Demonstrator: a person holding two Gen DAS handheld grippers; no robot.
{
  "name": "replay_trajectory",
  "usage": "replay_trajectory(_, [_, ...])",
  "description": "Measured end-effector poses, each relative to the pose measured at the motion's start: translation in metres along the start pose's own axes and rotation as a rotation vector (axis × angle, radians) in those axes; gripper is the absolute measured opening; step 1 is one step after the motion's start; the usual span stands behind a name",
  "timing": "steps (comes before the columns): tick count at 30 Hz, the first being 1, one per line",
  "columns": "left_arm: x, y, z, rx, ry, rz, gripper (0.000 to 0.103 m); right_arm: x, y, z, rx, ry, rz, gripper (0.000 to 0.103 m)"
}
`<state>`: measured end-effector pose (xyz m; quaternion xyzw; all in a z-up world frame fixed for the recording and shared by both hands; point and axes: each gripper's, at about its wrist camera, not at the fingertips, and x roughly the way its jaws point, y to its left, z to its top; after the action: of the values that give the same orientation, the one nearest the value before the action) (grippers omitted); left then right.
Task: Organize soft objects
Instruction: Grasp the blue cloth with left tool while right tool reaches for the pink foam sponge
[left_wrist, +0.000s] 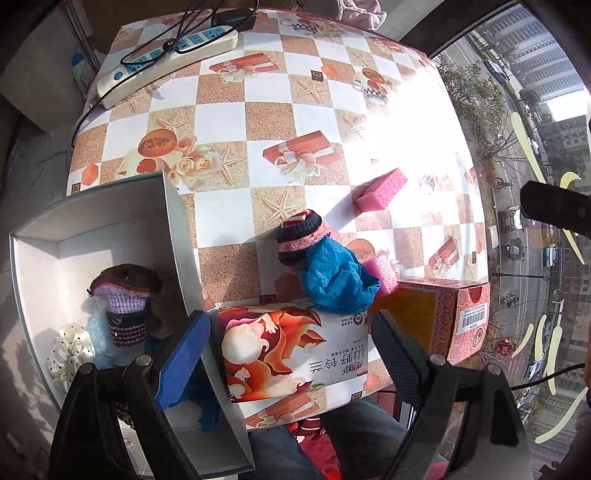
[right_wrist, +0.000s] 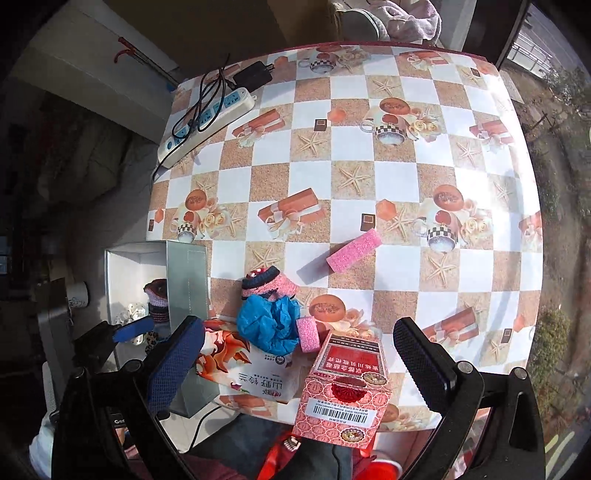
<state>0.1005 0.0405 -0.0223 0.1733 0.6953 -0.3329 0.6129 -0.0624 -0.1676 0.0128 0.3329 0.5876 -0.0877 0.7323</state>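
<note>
On the bench (right_wrist: 406, 155) near its front edge: a blue cloth (right_wrist: 269, 325) touching a knitted cup (right_wrist: 266, 282) and a small pink sponge (right_wrist: 308, 334); a second sponge (right_wrist: 352, 251) lies apart. White box (left_wrist: 110, 229) at left holds another knitted piece (left_wrist: 125, 306), possibly a hair tie. Left tool (left_wrist: 291, 354) and right tool (right_wrist: 299, 365) both gape, empty.

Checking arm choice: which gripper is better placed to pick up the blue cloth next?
Probably the right gripper: open, with the blue cloth just ahead between its fingers. The left gripper straddles the white box wall.
</note>
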Motion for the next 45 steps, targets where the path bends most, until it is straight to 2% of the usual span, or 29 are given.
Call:
replay_trajectory(4, [0.043,-0.017,0.023,-0.026,0.103,0.012,0.091,0.021,-0.036,0.003,0.066,0.058,0.024,0.103])
replay_trajectory(9, [0.074,-0.023,0.034,-0.063,0.183,0.054,0.091,0.066,-0.062,0.019,0.115,0.158,0.055,0.103])
replay_trajectory(17, [0.102,-0.022,0.043,-0.145,0.266,0.100,0.091,0.148,-0.070,0.064,0.125,0.278,0.054,0.103])
replay_trajectory(22, [0.117,-0.023,0.045,-0.177,0.302,0.083,0.090,0.185,-0.065,0.075,0.078,0.323,0.012,0.103])
replay_trajectory(27, [0.121,-0.027,0.044,-0.165,0.320,0.061,0.079,0.191,-0.063,0.069,0.012,0.304,-0.045,0.103])
replay_trajectory(31, [0.120,-0.023,0.044,-0.173,0.322,0.044,0.061,0.179,-0.081,0.055,0.006,0.265,-0.106,0.103])
replay_trajectory(37, [0.118,-0.021,0.042,-0.155,0.318,0.054,0.060,0.154,-0.152,0.018,0.089,0.223,-0.150,0.103])
replay_trajectory(39, [0.118,-0.021,0.041,-0.153,0.315,0.057,0.060,0.141,-0.154,0.011,0.032,0.167,-0.107,0.103])
replay_trajectory(42, [0.119,-0.022,0.040,-0.151,0.319,0.064,0.060,0.128,-0.128,0.007,-0.158,0.095,-0.102,0.103])
replay_trajectory(45, [0.122,-0.027,0.039,-0.148,0.319,0.073,0.060,0.138,-0.091,0.003,-0.353,0.105,-0.093,0.103])
